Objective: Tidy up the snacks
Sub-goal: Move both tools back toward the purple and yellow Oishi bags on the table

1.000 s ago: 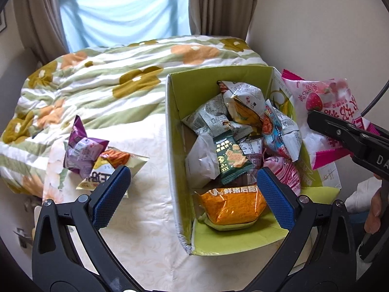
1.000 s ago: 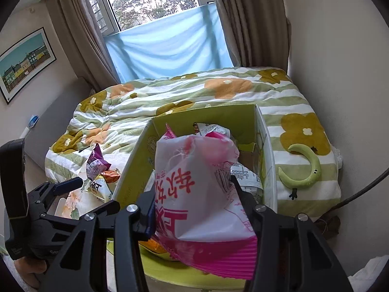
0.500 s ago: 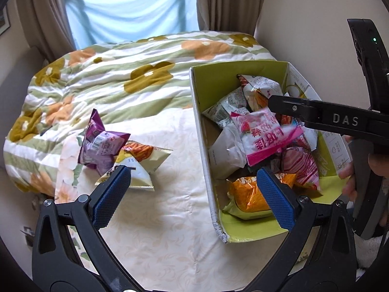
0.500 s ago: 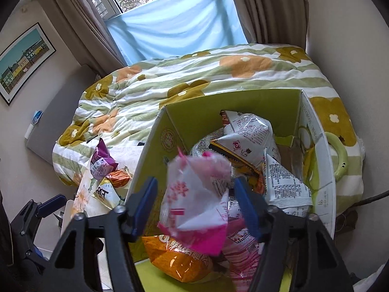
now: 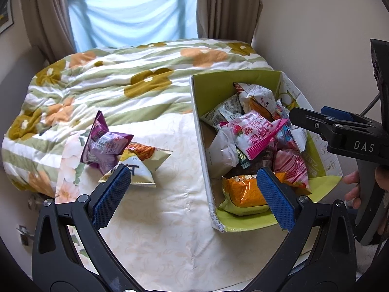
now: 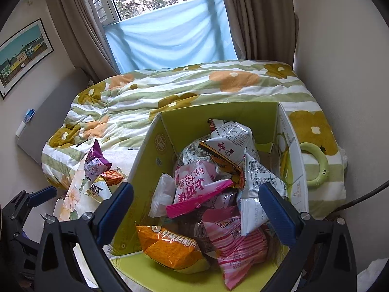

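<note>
A green cardboard box (image 5: 201, 121) (image 6: 150, 160) on the bed holds several snack bags. A pink strawberry bag (image 5: 252, 131) (image 6: 194, 182) lies loose on top of them. My right gripper (image 6: 197, 199) hovers over the box with its jaws opening and nothing between the pads; the left wrist view shows one of its fingers (image 5: 316, 121) above the box's right side. My left gripper (image 5: 192, 189) is open and empty above the cloth left of the box. A purple bag (image 5: 104, 143) (image 6: 94, 163) and a white-and-yellow bag (image 5: 141, 168) lie on the cloth to the left.
A floral quilt (image 5: 121, 85) covers the bed beyond the box. A green crescent toy (image 6: 316, 165) lies right of the box, near the wall. An orange bag (image 6: 170, 245) sits at the box's near end. A person's hand (image 5: 352, 185) grips the right handle.
The right gripper opened and the pink strawberry bag dropped from it onto the pile in the box. The left gripper shifted left, away from the box.
</note>
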Motion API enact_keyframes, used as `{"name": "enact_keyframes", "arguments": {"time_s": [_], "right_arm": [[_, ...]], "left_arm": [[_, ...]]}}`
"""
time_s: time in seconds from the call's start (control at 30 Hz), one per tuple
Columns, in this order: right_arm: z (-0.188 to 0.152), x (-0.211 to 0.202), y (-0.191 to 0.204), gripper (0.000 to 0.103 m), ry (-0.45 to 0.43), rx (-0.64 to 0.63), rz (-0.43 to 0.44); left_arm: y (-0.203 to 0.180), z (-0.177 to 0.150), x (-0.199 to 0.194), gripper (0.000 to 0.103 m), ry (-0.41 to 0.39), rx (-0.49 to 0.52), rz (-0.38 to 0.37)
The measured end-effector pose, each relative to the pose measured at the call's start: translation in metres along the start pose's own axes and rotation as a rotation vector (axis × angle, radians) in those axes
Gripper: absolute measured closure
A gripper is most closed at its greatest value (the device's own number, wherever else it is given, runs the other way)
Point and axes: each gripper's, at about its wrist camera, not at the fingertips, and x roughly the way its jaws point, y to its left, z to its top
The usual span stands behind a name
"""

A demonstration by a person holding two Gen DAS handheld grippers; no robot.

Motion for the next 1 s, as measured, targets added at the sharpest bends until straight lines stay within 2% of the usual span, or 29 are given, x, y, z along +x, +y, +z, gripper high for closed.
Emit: {"name": "enact_keyframes", "arguments": {"time_s": [0.27,0.47,0.77,1.0], "right_arm": [[-0.011,-0.049,0.006,0.001,-0.052,-0.027,-0.059],[-0.03,-0.082,0.006,0.001,-0.085,-0.017,-0.096],[-0.066,-0.102,0.003,0.001,-0.088,-0.029,-0.149],[-0.081,-0.103,0.017,0.001,-0.076,-0.036,-0.155]], "left_arm": [[0.0,-0.006,-0.048,0.001,-0.088,-0.016,0.058],[0.002,-0.024,-0.075,0.001,-0.133,-0.039,0.083],[0.016,-0.059,-0.091,0.001,-0.146,-0.076,0.103],[0.06,-0.073,-0.091,0.001,-0.151,-0.13,0.088]]}}
